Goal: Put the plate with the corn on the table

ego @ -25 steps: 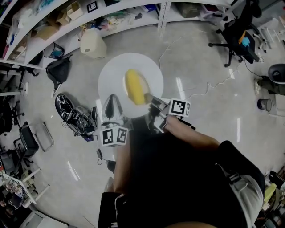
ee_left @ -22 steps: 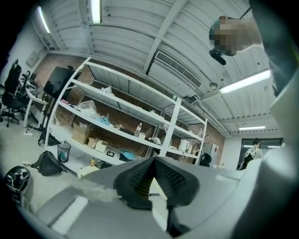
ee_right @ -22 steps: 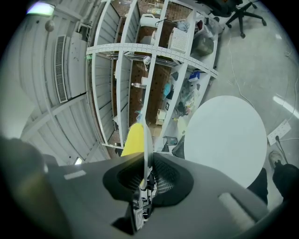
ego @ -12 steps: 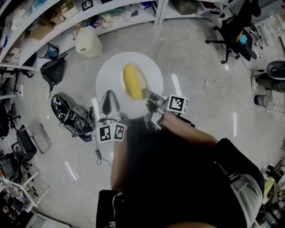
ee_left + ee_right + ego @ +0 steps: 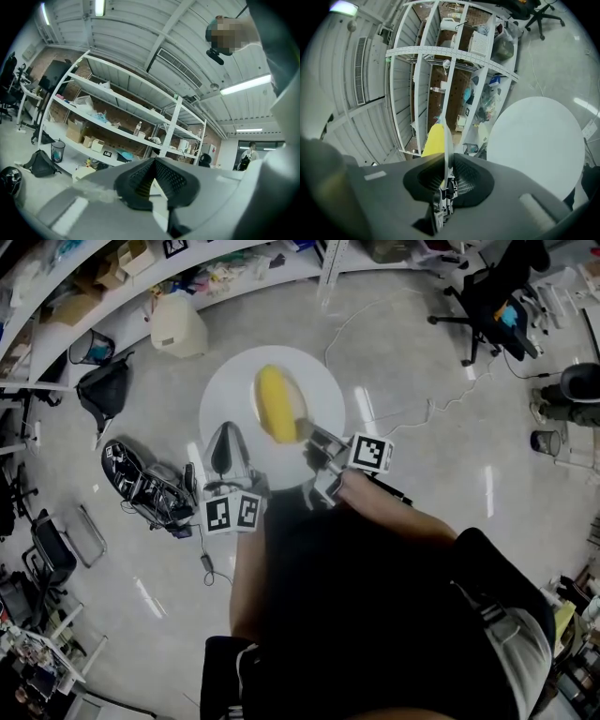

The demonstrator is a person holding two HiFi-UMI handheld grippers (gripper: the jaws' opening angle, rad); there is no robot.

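- A person stands over a round white tabletop [image 5: 225,390], working 2 handheld grippers above a grey polished floor [image 5: 422,399].
- The right gripper [image 5: 314,439] pinches the rim of a thin white plate [image 5: 447,143], its black pads [image 5: 468,180] clamped on either face. The plate hangs in the air, clear of the tabletop beneath it.
- A yellow corn cob [image 5: 278,405] lies on the plate, just beyond the right gripper's pads.
- The left gripper [image 5: 230,454] points upward beside the plate, its pads pressed together with nothing made out between them.
- In the head view the plate blends into the tabletop below, and its outline cannot be told there.
- Racks of white metal shelving [image 5: 234,268] line the far side of the floor.
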